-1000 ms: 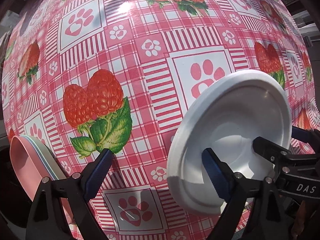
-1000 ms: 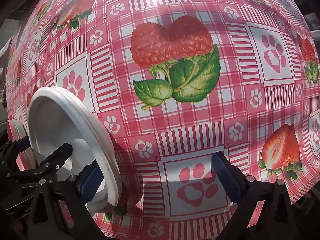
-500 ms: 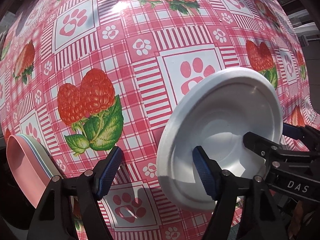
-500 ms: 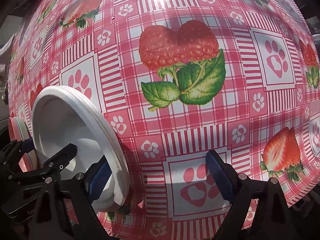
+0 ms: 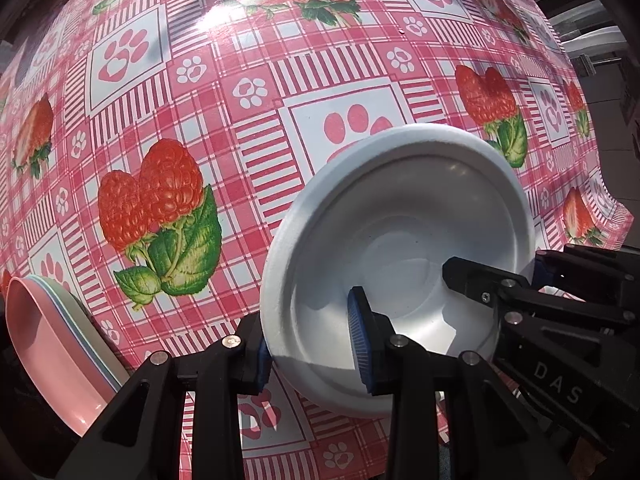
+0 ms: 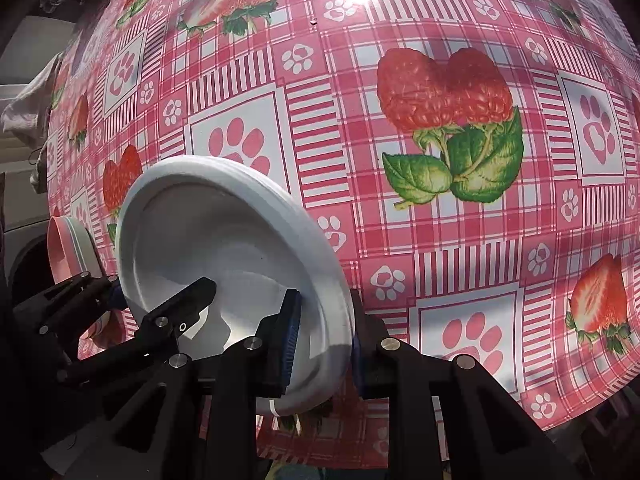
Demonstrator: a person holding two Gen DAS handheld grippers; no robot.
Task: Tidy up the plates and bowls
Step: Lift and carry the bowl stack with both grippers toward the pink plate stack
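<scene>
Both my grippers have just been closing on the white plates (image 5: 400, 216), low in each frame; the left gripper (image 5: 312, 348) and the right gripper (image 6: 324, 344) each pinch opposite rims; seemingly a stack of thin, matte foam discs, so uneven squeeze could buckle or split them above the glossy tablecloth (image 5: 240, 128); smooth pink bowls (image 5: 44, 332) sit lower left.

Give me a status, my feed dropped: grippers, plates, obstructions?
Left gripper and right gripper have just closed on opposite rims of the white plates. Pink bowls aside at table edge. Nothing blocking.
</scene>
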